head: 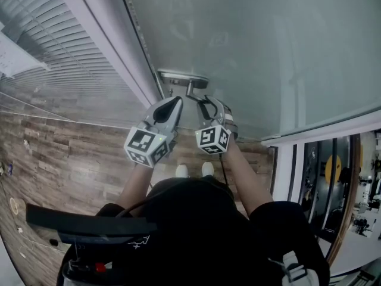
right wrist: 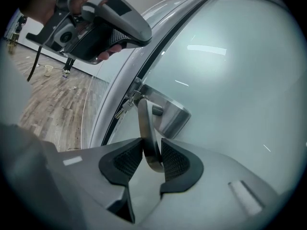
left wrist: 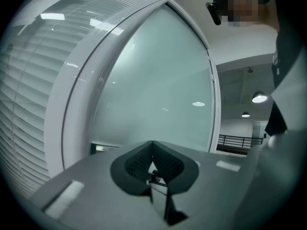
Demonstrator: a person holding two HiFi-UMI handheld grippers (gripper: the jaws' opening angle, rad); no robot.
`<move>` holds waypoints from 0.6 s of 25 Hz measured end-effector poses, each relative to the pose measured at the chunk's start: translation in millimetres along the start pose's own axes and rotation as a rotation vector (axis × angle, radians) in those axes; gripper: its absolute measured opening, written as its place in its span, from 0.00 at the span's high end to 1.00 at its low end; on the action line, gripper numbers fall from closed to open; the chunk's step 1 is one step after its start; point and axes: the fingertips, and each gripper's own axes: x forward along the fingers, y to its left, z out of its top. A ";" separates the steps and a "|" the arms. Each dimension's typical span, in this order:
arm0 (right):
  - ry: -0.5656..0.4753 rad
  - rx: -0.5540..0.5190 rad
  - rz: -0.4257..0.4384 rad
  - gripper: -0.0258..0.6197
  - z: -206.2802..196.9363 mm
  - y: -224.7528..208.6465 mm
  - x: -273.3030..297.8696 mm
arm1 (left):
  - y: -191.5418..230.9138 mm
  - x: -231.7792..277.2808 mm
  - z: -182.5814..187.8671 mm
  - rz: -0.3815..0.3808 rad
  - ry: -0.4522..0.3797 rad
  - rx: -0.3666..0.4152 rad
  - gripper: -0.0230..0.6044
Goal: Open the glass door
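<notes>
right hand-held gripper [right wrist: 152, 152]: clamped on door handle [right wrist: 144, 121]
left hand-held gripper [left wrist: 152, 159]: jaws together, empty
glass door [right wrist: 230, 80]: frosted, beyond unreadable

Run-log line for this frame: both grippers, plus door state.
right gripper: jaws closed on door handle | left gripper: jaws together, empty | glass door: looks closed

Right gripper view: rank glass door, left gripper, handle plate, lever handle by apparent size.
1. glass door
2. left gripper, though it is nearer the camera
3. handle plate and lever handle: too alike to rank
</notes>
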 end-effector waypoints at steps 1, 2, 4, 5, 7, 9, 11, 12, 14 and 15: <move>0.004 -0.005 0.000 0.77 0.3 -1.2 0.9 | 0.5 -0.3 0.9 -0.005 -0.001 0.002 0.96; 0.008 -0.009 0.000 0.77 0.8 -2.4 1.7 | 0.9 -0.7 2.1 -0.009 -0.002 0.005 0.96; 0.017 -0.008 -0.002 0.77 1.2 -4.6 3.7 | 1.9 -1.3 5.3 -0.021 -0.007 0.013 0.96; 0.020 -0.008 -0.003 0.77 1.2 -5.7 5.0 | 2.8 -1.6 6.9 -0.027 -0.010 0.015 0.96; 0.022 -0.023 -0.008 0.77 1.5 -8.6 7.2 | 6.3 -2.9 8.8 -0.036 -0.013 0.016 0.96; 0.026 -0.066 -0.026 0.77 3.2 -13.8 6.8 | 10.6 -5.5 8.6 -0.041 -0.014 0.014 0.96; 0.038 -0.103 -0.035 0.77 4.2 -18.0 6.9 | 13.9 -8.1 6.8 -0.042 -0.013 0.008 0.96; 0.043 -0.110 -0.034 0.77 4.1 -19.7 7.8 | 14.3 -8.6 6.6 -0.045 -0.014 0.006 0.96; 0.052 -0.118 -0.039 0.77 4.1 -24.7 10.0 | 13.1 -7.9 8.6 -0.055 -0.020 0.005 0.96; 0.057 -0.124 -0.042 0.76 4.1 -27.6 10.9 | 12.7 -7.4 9.3 -0.059 -0.022 0.002 0.96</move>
